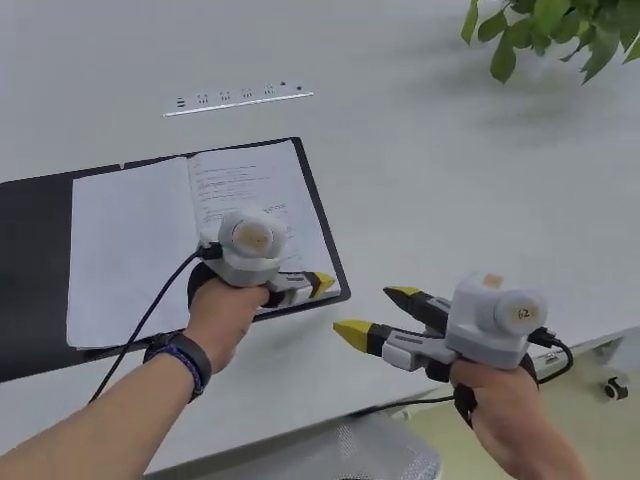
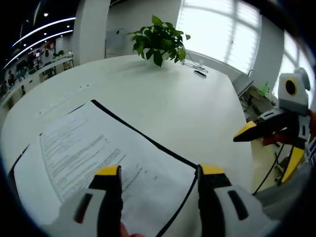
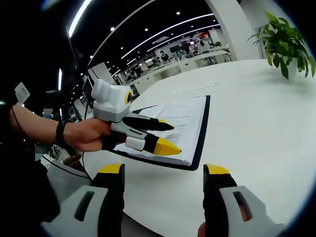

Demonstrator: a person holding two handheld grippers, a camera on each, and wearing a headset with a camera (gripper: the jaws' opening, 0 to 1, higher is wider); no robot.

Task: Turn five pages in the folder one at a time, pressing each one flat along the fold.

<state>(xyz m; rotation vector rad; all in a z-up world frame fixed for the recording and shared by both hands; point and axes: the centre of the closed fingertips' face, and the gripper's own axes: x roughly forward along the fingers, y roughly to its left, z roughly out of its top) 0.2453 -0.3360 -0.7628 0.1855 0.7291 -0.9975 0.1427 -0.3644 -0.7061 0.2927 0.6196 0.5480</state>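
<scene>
The black folder (image 1: 40,230) lies open on the white table, a blank sheet (image 1: 125,250) on its left and a printed page (image 1: 250,185) on its right. My left gripper (image 1: 318,285) hovers over the folder's near right corner. In the left gripper view it (image 2: 160,170) is open, its yellow tips straddling the corner of the printed page (image 2: 98,148) with nothing between them. My right gripper (image 1: 380,314) is open off the folder's right side, above the bare table. From the right gripper view, the open right gripper (image 3: 163,169) faces the left gripper (image 3: 158,136) and the folder (image 3: 182,118).
A power strip (image 1: 238,97) is set into the table beyond the folder. A potted plant (image 1: 560,30) stands at the far right. The table's front edge (image 1: 330,410) runs just below both hands. A black cable (image 1: 150,310) trails from the left gripper.
</scene>
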